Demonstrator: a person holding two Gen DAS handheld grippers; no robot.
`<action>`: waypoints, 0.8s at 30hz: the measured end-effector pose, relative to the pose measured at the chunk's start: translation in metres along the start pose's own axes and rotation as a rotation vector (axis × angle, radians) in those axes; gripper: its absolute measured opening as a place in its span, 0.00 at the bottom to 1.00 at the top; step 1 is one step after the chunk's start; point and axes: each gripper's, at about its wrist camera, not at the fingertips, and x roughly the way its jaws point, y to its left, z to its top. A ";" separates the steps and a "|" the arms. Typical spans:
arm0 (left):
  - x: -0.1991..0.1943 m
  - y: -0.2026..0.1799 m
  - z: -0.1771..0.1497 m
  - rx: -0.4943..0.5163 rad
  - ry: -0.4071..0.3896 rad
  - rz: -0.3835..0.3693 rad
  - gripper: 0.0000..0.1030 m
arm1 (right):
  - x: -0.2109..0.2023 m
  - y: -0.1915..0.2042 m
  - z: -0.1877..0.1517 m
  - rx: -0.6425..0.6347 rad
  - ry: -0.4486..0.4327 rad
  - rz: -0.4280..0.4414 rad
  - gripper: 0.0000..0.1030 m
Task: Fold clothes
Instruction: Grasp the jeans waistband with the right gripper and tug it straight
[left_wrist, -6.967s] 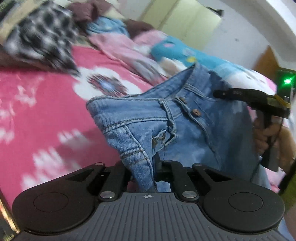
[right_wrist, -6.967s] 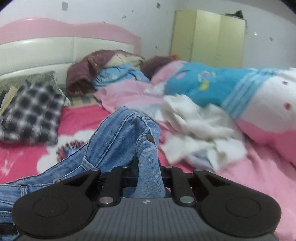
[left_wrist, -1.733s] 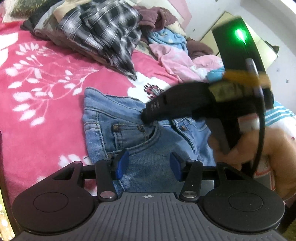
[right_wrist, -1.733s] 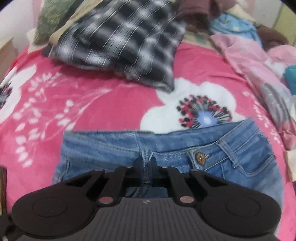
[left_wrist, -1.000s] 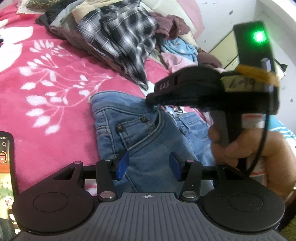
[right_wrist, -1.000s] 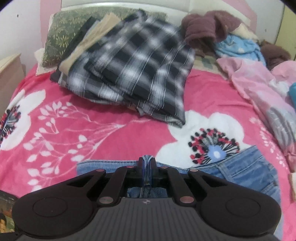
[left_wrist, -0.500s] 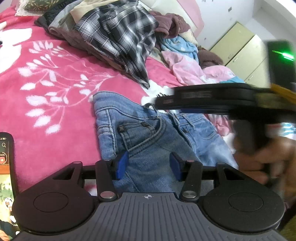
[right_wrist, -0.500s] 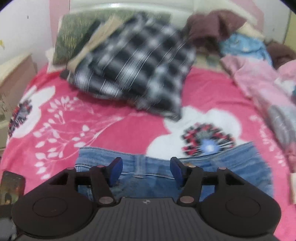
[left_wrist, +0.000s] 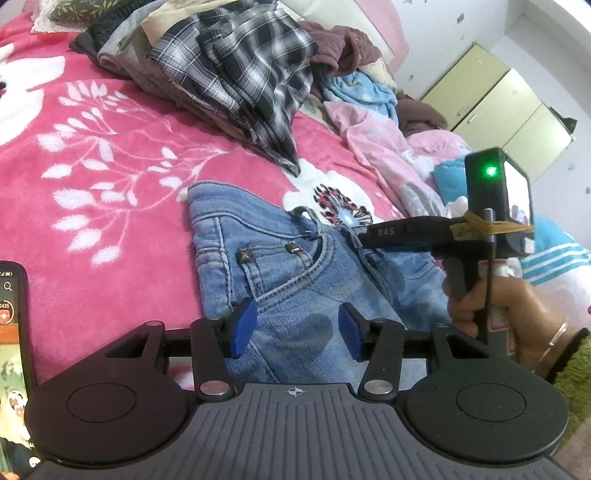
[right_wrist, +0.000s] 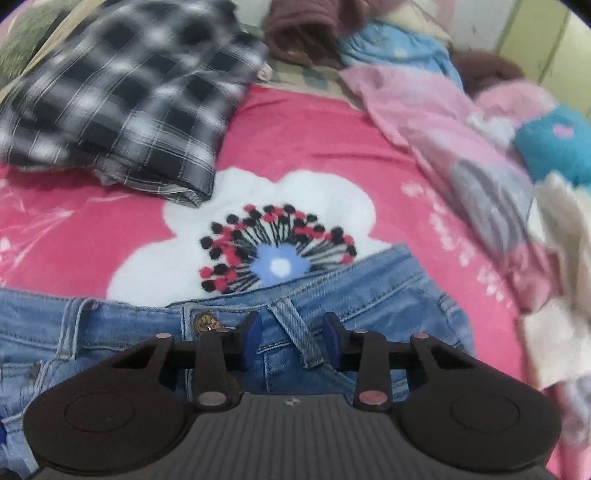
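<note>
Blue jeans (left_wrist: 295, 266) lie flat on the pink floral blanket (left_wrist: 92, 177), waistband toward the headboard end, front side up with rivets and pocket showing in the left wrist view. In the right wrist view the jeans (right_wrist: 369, 295) waistband covers the lower edge of the big white flower print (right_wrist: 258, 221), brass button (right_wrist: 205, 320) just left of the fingers.

Left gripper (left_wrist: 295, 330) hovers over the jeans leg below the pocket, blue pads (left_wrist: 242, 326) apart at a medium gap, nothing pinched, denim only seen behind them.

Right gripper (right_wrist: 291, 338) sits at the waistband, jaws have just been closing from a wider gap, now a narrow-medium gap. A belt loop (right_wrist: 295, 336) lies between the pads but they do not press on it. From the left wrist view the right gripper (left_wrist: 369, 236) reaches in from the right side over the fly area, person's hand (left_wrist: 495, 306) on its handle, green light lit on top.

Plaid shirt (left_wrist: 243, 74) piled on other folded clothes near the headboard, well apart from the jeans. Pink and light blue garments (left_wrist: 373, 140) heaped to the right. Phone (left_wrist: 11, 332) with lit screen at the left edge on the blanket. Yellowish wardrobe (left_wrist: 498, 107) against the far wall. Right wrist view is motion blurred at the edges
</note>
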 end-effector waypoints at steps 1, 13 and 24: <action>0.000 0.000 0.000 -0.002 0.001 -0.003 0.49 | 0.000 -0.003 -0.002 0.025 -0.001 0.015 0.31; -0.002 0.000 -0.002 -0.006 -0.001 -0.002 0.49 | -0.005 -0.009 0.004 0.100 -0.075 0.014 0.02; -0.002 0.000 -0.002 -0.012 -0.007 0.002 0.48 | 0.016 -0.003 0.013 0.118 -0.106 0.020 0.02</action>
